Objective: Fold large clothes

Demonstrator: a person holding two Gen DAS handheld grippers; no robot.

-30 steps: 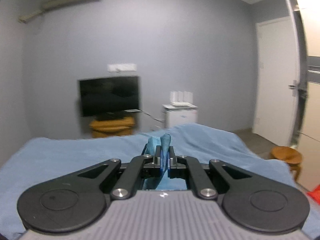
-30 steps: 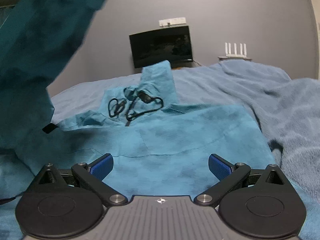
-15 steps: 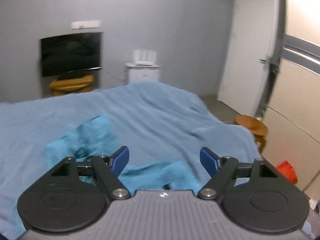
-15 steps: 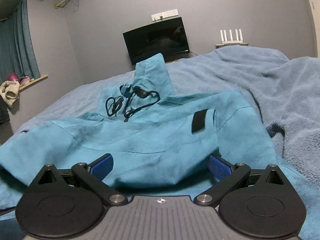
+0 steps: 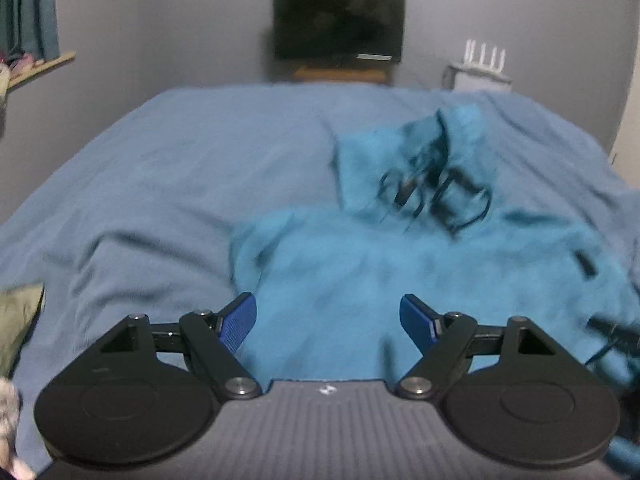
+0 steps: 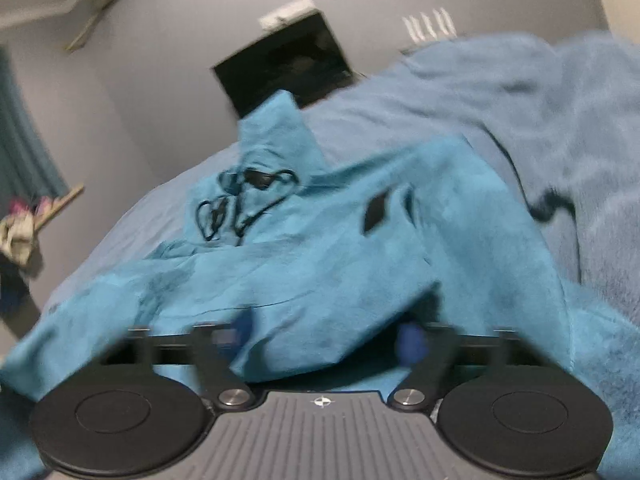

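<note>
A teal hooded sweatshirt (image 5: 400, 268) with black drawstrings (image 5: 432, 192) lies on the blue bed, hood toward the far end. It also shows in the right wrist view (image 6: 320, 256), with a sleeve folded across its body. My left gripper (image 5: 328, 320) is open and empty just above the sweatshirt's near hem. My right gripper (image 6: 326, 332) is open, blurred by motion, low at the sweatshirt's near edge with cloth bulging between its fingers.
The blue bedspread (image 5: 160, 184) covers the bed. A rumpled blue blanket (image 6: 560, 120) lies to the right. A dark TV (image 5: 338, 24) hangs on the far wall and a white cabinet (image 5: 476, 76) stands beside it. An olive cloth (image 5: 16, 320) lies at the left edge.
My left gripper let go of the teal cloth, opened and swung left to face the sweatshirt. The sleeve dropped onto the body. My right gripper tilted and moved in toward the near edge.
</note>
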